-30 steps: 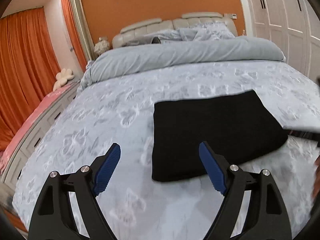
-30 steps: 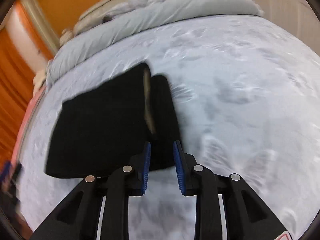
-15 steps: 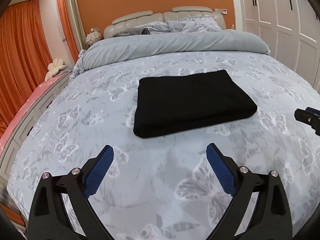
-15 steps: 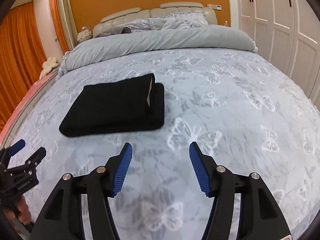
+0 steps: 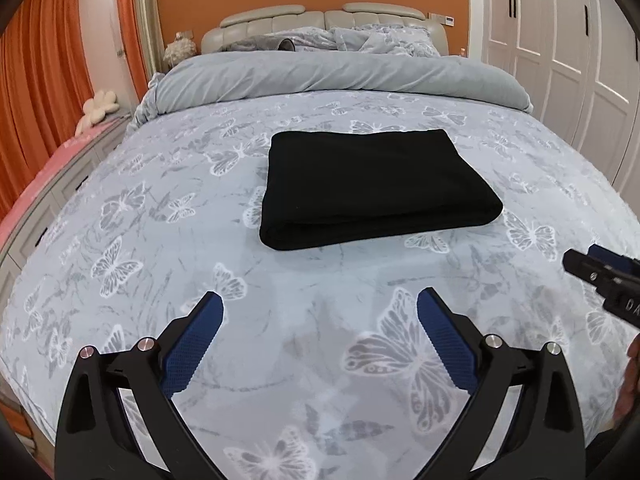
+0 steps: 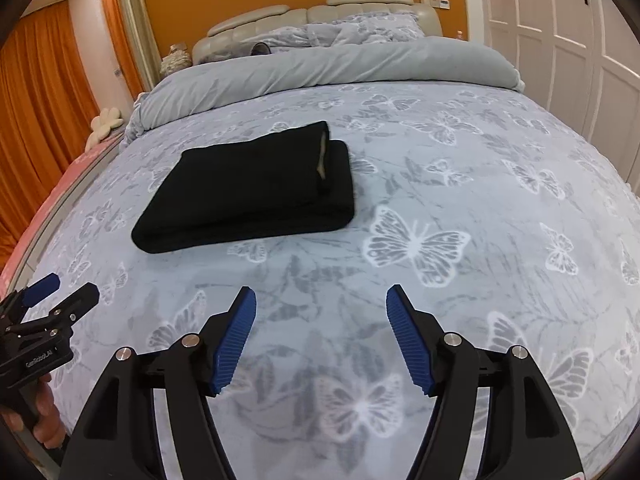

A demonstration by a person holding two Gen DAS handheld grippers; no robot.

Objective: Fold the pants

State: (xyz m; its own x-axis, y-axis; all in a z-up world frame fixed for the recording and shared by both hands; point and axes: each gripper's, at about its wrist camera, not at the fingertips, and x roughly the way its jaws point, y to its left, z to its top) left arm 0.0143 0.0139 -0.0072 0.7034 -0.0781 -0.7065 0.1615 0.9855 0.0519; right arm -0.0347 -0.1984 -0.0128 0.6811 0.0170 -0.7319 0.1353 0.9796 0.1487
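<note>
The black pants (image 5: 372, 188) lie folded into a flat rectangle on the butterfly-print bedspread (image 5: 160, 208); they also show in the right wrist view (image 6: 256, 192), with a pale label at the right-hand fold. My left gripper (image 5: 320, 308) is open and empty, held above the bed's near part, well short of the pants. My right gripper (image 6: 322, 300) is open and empty, also back from the pants. Each gripper appears at the edge of the other's view: the right one (image 5: 600, 276) and the left one (image 6: 56, 296).
A rolled grey duvet (image 5: 340, 76) and pillows (image 5: 360, 38) lie at the head of the bed by the padded headboard (image 5: 280, 16). White wardrobe doors (image 5: 580, 48) stand on the right. Orange curtains (image 5: 36, 92) and a pink-topped cabinet (image 5: 48, 164) are on the left.
My right gripper let go of the pants' edge, opened and drew back. My left gripper also pulled back from the pants. The pants now lie folded and still.
</note>
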